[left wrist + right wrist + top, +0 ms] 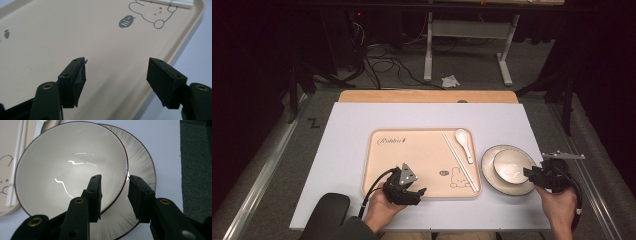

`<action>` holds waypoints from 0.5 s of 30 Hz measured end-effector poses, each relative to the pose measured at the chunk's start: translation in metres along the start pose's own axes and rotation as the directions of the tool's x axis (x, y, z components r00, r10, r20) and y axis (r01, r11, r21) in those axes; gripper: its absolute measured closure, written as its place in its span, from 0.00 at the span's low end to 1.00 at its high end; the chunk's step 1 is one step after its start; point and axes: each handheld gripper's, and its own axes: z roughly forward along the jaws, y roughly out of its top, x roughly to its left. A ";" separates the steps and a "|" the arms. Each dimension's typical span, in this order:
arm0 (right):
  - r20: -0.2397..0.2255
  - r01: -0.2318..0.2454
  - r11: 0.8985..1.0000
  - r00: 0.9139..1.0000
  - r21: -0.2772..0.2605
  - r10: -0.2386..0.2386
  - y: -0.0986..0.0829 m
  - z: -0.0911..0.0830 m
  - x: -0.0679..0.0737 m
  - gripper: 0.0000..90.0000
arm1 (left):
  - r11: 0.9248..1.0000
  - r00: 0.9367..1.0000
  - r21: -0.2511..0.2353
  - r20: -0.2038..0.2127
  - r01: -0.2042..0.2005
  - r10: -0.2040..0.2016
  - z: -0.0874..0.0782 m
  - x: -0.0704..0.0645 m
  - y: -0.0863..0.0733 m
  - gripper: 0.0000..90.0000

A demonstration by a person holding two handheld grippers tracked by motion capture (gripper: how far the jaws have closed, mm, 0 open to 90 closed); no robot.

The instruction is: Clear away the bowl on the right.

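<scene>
A beige tray with a rabbit drawing lies mid-table, with white chopsticks and a white spoon along its right side. Right of it, a white bowl sits in a grey-streaked plate. My left gripper hovers open over the tray's near edge, and nothing sits between the jaws of this left gripper. My right gripper is open and straddles the bowl's near rim. One jaw is inside the bowl and the other is over the plate.
A white sheet covers the table, with a wooden strip at the far edge. Beyond it on the floor stand a white frame and cables. A black pad sits at the near left corner.
</scene>
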 end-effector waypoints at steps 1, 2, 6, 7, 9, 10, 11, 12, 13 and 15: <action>-0.008 -0.003 1.000 1.000 0.007 0.003 0.000 0.002 -0.001 0.73 | 1.000 1.000 -0.001 -0.004 0.001 -0.001 -0.001 0.000 0.000 0.36; -0.020 -0.006 1.000 1.000 0.019 0.006 0.001 0.004 -0.002 0.74 | 1.000 1.000 0.000 -0.007 0.001 -0.001 -0.001 0.000 0.000 0.36; -0.039 -0.019 0.999 0.999 0.038 0.020 0.002 0.011 -0.005 0.75 | 1.000 1.000 -0.003 -0.013 0.010 -0.010 -0.003 0.001 -0.003 0.36; -0.044 -0.022 0.999 0.999 0.040 0.024 0.003 0.012 -0.006 0.76 | 1.000 1.000 -0.003 -0.017 0.013 -0.013 -0.004 0.001 -0.003 0.36; -0.055 -0.022 0.999 0.998 0.046 0.025 0.005 0.013 -0.008 0.77 | 1.000 1.000 -0.003 -0.022 0.017 -0.017 -0.005 0.001 -0.005 0.36; -0.061 -0.023 0.999 0.998 0.049 0.026 0.006 0.015 -0.008 0.78 | 1.000 0.999 -0.003 -0.025 0.019 -0.019 -0.005 0.001 -0.005 0.36; -0.065 -0.022 0.998 0.998 0.053 0.026 0.007 0.016 -0.009 0.78 | 1.000 0.999 -0.003 -0.027 0.022 -0.022 -0.006 0.001 -0.006 0.36; -0.071 -0.022 0.998 0.997 0.061 0.027 0.008 0.018 -0.010 0.78 | 1.000 0.999 -0.003 -0.031 0.025 -0.025 -0.007 0.002 -0.007 0.36; -0.074 -0.022 0.997 0.997 0.068 0.027 0.008 0.020 -0.010 0.78 | 1.000 0.999 -0.003 -0.034 0.029 -0.029 -0.007 0.002 -0.007 0.36; -0.082 -0.022 0.996 0.996 0.087 0.029 0.010 0.026 -0.011 0.78 | 0.999 0.998 -0.004 -0.040 0.038 -0.038 -0.009 0.003 -0.009 0.36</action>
